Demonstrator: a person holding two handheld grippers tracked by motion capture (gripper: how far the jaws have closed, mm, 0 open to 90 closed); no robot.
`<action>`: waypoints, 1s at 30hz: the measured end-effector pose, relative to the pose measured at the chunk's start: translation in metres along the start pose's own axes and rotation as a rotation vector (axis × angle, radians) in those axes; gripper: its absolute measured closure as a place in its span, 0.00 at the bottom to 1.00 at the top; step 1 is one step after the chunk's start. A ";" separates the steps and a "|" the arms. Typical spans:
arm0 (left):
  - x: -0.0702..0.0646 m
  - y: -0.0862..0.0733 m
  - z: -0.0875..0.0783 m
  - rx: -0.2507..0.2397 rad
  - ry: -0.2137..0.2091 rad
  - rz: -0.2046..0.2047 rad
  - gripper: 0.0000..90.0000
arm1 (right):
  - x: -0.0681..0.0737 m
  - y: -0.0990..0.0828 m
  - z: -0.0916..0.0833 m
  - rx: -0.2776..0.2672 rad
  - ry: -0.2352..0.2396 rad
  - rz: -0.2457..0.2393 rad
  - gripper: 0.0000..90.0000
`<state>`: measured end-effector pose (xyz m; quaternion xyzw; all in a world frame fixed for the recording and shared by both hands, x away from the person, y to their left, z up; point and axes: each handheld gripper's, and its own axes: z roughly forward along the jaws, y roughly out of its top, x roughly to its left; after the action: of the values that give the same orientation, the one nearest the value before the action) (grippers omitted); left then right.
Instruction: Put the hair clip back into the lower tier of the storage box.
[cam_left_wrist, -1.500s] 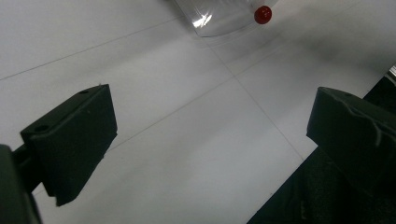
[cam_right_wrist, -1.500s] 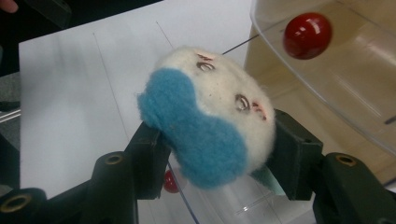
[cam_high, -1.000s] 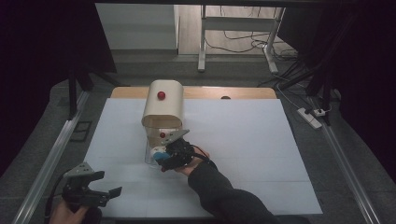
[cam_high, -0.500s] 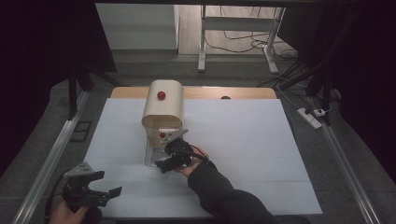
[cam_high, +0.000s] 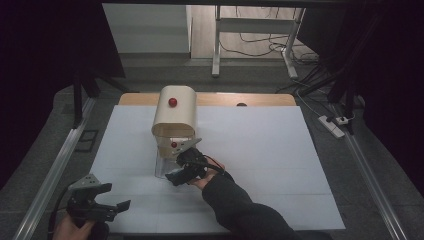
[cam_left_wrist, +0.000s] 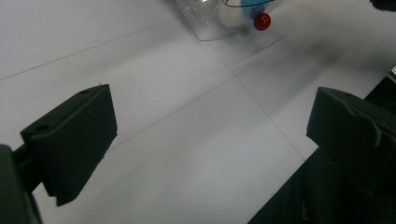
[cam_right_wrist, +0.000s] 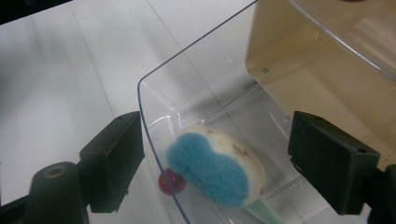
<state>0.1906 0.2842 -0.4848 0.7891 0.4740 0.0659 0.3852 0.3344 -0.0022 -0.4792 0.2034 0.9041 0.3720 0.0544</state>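
Now | right gripper (cam_right_wrist: 212, 163): jaws just opening, pads off the toy | blue-and-white toy (cam_right_wrist: 217, 165) lies in clear drawer (cam_right_wrist: 196, 88), between the jaws, directly ahead | left gripper (cam_left_wrist: 210, 140): open, empty, well apart.

No readable txt, labels or nos. anywhere.
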 end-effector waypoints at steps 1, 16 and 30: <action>0.000 0.000 0.000 0.000 0.000 0.000 0.02 | 0.001 0.000 -0.001 0.001 0.000 -0.001 0.19; 0.000 0.000 0.000 0.001 0.000 0.000 0.02 | 0.004 0.001 -0.013 0.019 0.008 -0.012 0.12; 0.000 0.000 0.000 0.001 -0.002 0.000 0.02 | 0.004 -0.005 -0.026 0.003 0.017 -0.021 0.08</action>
<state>0.1909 0.2841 -0.4849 0.7895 0.4736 0.0650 0.3850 0.3230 -0.0208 -0.4635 0.1908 0.9071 0.3719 0.0504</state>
